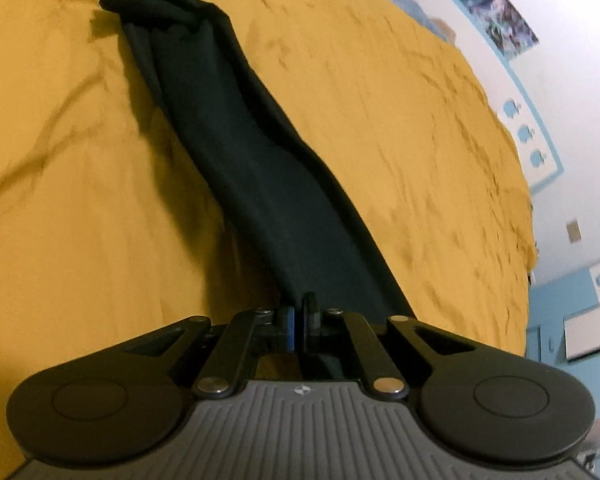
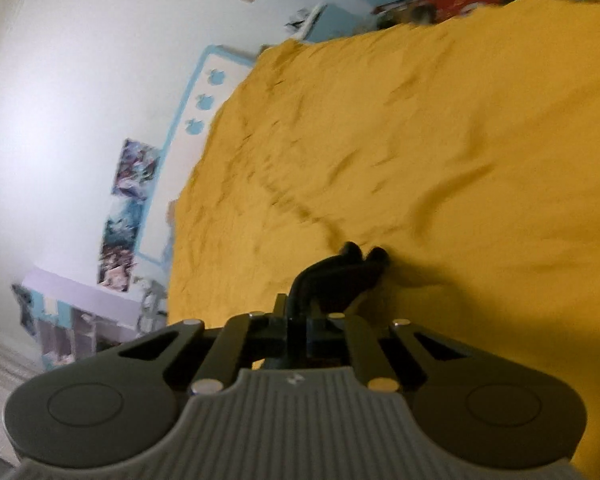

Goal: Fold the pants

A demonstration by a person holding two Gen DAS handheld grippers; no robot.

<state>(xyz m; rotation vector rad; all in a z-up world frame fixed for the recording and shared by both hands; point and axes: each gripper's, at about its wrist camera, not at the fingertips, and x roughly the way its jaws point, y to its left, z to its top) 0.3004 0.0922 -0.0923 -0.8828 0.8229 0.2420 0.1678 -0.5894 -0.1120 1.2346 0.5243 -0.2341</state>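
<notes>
Pinching dark cloth, the left claw points down and forward over the bed, its 2 fingers drawn nearly together on the near end of the pants, with fabric caught between the pads. From that grip the pants run away from the camera as 1 long, narrow, dark band, raised off the bedspread near the claw and casting a shadow to its left, then lying on the cover toward the far end, where the cloth bunches into a crumpled, ruffled clump. The band is gathered lengthwise, with soft creases along it. The right claw also tilts downward, rolled so that the bed slants across its view; its fingers are closed on a small bunch of the same dark cloth, whose folds poke out just past the fingertips as 2 rounded lobes. The right view is blurred. Beneath both claws spreads the wrinkled yellow bedspread, which fills most of each view. Beyond its edge stands a white wall with blue trim and several pictures.
</notes>
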